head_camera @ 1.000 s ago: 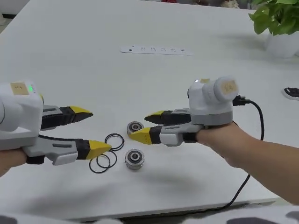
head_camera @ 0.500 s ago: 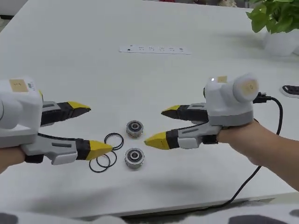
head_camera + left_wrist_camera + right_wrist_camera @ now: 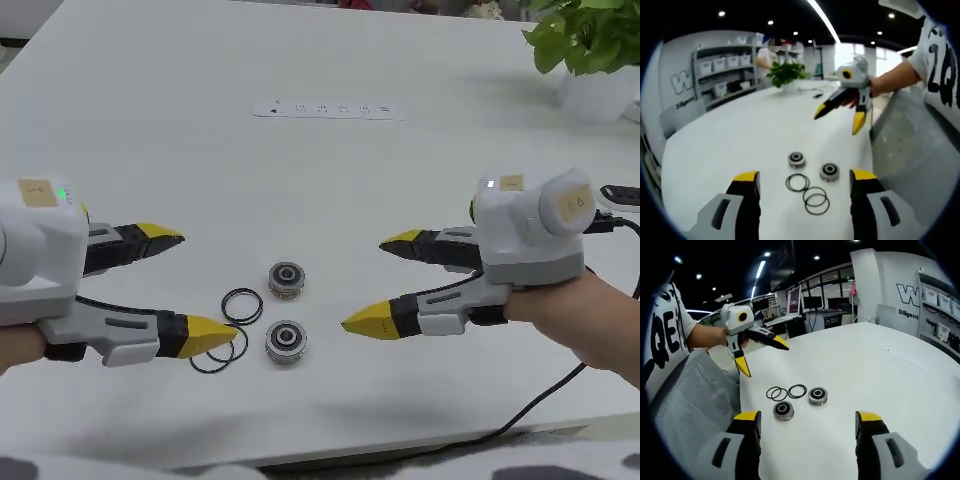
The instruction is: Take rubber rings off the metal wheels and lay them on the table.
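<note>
The left gripper [image 3: 190,285] hangs over the white table [image 3: 330,180] with its jaws spread wide and nothing between them. Its nearer yellow tip sits over an overlapping pair of rubber rings [image 3: 208,358], and a third ring [image 3: 243,306] lies flat just right of that tip. Right of the rings lie the two metal wheels, the farther wheel [image 3: 287,279] and the nearer wheel [image 3: 286,341], close together but apart, both flat on the table between the two grippers. The right gripper [image 3: 382,282] is also wide open and empty. Its tips point at the wheels from nearby and touch neither.

Whether a ring sits in either wheel's groove is too small to tell, though the rims look dark in the gripper views, so one may. If so, the step in hand is probably to take up a wheel. One gripper should close across the wheel's flat faces, leaving the rim free. The other's tip can then work under the ring and roll it off sideways, laying it clear of the rings already down.
</note>
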Demonstrator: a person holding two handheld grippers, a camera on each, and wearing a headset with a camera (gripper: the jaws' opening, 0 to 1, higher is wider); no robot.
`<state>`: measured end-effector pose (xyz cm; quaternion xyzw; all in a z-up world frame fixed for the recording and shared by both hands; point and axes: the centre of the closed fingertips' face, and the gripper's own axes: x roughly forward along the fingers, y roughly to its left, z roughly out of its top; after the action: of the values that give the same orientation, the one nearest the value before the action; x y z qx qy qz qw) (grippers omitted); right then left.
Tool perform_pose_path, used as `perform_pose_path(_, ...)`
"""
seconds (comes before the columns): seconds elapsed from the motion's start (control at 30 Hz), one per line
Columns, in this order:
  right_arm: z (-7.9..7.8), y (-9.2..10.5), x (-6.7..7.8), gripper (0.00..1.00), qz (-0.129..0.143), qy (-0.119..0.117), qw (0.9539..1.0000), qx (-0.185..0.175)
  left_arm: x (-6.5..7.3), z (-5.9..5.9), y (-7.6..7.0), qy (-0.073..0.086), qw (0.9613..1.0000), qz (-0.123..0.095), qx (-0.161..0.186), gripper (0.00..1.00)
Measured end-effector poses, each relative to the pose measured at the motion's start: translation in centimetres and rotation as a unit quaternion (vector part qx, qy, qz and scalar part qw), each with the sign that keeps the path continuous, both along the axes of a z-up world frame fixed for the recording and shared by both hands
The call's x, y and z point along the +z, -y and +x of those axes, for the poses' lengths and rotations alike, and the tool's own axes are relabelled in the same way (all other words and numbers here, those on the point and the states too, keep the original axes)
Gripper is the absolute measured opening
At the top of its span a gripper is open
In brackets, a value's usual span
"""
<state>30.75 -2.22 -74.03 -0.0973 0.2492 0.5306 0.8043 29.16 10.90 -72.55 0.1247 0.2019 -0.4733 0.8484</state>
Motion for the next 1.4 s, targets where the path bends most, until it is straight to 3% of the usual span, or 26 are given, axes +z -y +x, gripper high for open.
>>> perform_pose_path(0.33,-0.2,0.4,0.1,0.76,0.004,0.000,1.0000,-0.008,0.3,0.0,-0.6,0.003,0.9999,-0.007,0.011,0.77)
perform_pose_path(0.5,-0.2,0.6,0.2,0.77,0.008,-0.001,0.9999,-0.014,0.0,-0.3,-0.8,0.004,0.9999,0.001,0.011,0.78)
perform_pose_path(1.4,-0.1,1.0,-0.6,0.77,-0.003,-0.003,0.9999,-0.016,0.2,-0.6,-1.9,0.006,0.9996,-0.001,0.028,0.79)
